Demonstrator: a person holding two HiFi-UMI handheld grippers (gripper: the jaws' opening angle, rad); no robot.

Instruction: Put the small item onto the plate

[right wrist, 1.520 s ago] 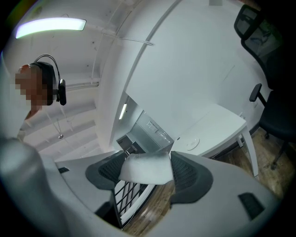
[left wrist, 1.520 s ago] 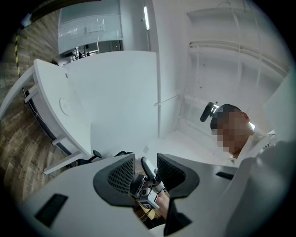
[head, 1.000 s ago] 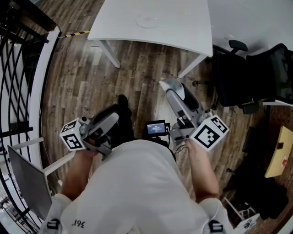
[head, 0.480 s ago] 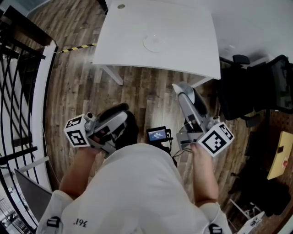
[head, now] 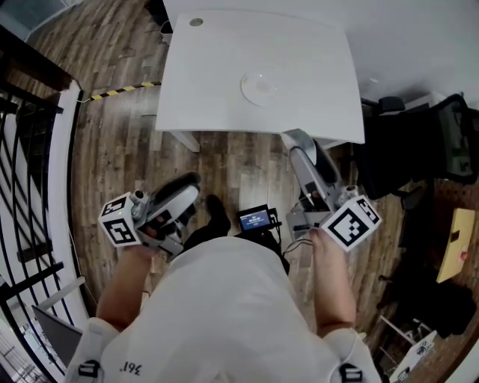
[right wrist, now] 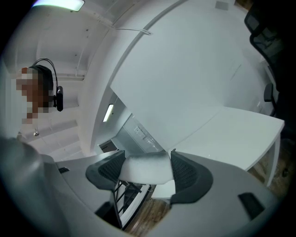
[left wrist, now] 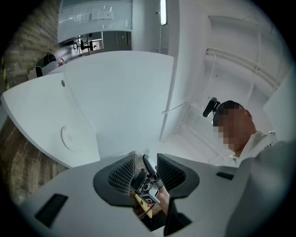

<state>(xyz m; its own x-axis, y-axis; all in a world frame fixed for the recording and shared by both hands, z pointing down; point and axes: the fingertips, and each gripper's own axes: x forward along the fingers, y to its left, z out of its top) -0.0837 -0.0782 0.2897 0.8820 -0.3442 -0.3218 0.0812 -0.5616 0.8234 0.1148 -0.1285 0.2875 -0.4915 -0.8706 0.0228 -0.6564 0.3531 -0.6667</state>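
A clear round plate (head: 260, 87) lies near the middle of the white table (head: 217, 82) ahead of me; it shows faintly as the plate (left wrist: 69, 137) in the left gripper view. My right gripper (head: 296, 139) is held over the floor just short of the table's near edge, and my right gripper (right wrist: 148, 169) is shut on a small white block (right wrist: 147, 166) that fills the gap between its jaws. My left gripper (head: 190, 184) hangs lower left, farther from the table. In its own view, my left gripper (left wrist: 145, 169) has its jaws a little apart and holds nothing.
A black office chair (head: 419, 142) stands right of the table. A black railing (head: 30, 149) runs along the left. Yellow-black tape (head: 123, 91) marks the wood floor. A small screen device (head: 256, 218) sits at my chest. The table has a round hole (head: 196, 22).
The table and plate have slid down the head view, closer to me. Both grippers keep about the same pose, the right still holding the block.
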